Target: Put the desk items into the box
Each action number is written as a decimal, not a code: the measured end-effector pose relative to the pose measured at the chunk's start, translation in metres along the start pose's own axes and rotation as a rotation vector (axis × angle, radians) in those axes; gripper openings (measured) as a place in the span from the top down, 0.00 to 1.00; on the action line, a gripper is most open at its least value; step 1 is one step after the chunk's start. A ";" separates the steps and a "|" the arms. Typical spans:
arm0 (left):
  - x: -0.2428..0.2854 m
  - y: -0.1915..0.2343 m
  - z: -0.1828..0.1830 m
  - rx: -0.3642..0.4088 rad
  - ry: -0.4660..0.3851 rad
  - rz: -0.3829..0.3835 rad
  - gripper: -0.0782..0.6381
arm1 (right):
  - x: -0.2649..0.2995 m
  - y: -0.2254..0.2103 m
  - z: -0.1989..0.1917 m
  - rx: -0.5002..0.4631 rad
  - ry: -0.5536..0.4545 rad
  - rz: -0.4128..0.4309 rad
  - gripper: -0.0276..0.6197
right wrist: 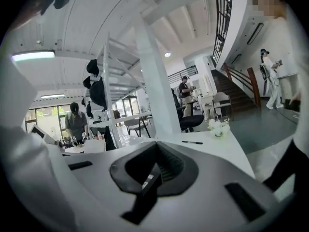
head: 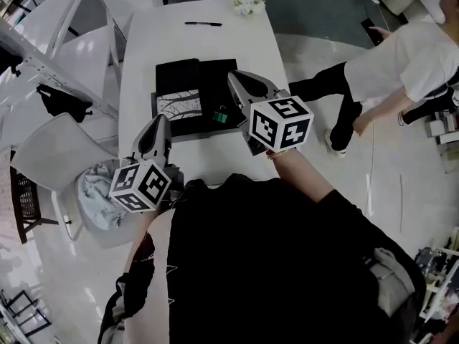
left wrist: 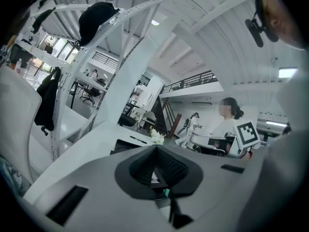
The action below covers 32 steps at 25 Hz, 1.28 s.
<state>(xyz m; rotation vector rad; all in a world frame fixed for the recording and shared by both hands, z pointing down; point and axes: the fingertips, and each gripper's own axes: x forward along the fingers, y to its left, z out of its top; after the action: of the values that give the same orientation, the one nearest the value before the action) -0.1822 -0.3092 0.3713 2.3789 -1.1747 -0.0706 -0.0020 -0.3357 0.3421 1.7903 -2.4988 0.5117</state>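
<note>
Right gripper [head: 251, 84] hangs over the near right corner of the black box [head: 179, 74], and in the right gripper view its jaws are pressed together. Low in the seam there's a dark sliver with a pale fleck. I can't tell if that's something thin pinched there or just the box showing through, and nothing dangles from it in the head view. Left gripper [head: 162, 124] sits back near the tabletop's [head: 143, 41] front edge, just short of the box, jaws also together with nothing between them. Now the score: inside the box lies a flat patterned card or notebook [head: 179, 104], and beside it to the right a small green item [head: 221, 116], too small to name. So some of the packing looks done. What's left? A black pen [head: 203, 24] lies alone at the far end of the tabletop, well apart from the box, with a little bunch of white flowers [head: 246, 0] at the far right corner beyond it. The rest of the surface looks bare. My read is that we're well along, with the pen the obvious remaining piece. It'll take a long reach past the box, and whether the flowers count as a desk item is anyone's guess.
</note>
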 end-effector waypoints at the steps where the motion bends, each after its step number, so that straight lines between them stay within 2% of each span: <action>1: -0.001 0.000 0.000 0.000 -0.002 0.002 0.88 | -0.002 0.000 0.002 -0.002 -0.022 -0.002 0.95; 6: -0.003 0.000 0.002 0.004 -0.012 0.010 0.88 | -0.009 0.002 0.002 -0.013 -0.083 -0.007 0.95; 15: -0.006 -0.002 0.003 0.014 -0.017 0.027 0.88 | -0.008 -0.008 -0.016 -0.002 -0.030 -0.021 0.95; 32: -0.001 -0.023 0.003 0.013 -0.041 0.052 0.88 | -0.021 -0.033 -0.011 0.017 -0.009 -0.026 0.95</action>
<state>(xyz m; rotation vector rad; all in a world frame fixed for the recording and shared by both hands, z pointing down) -0.1666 -0.2976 0.3587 2.3668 -1.2592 -0.0958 0.0343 -0.3223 0.3567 1.8328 -2.4804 0.5269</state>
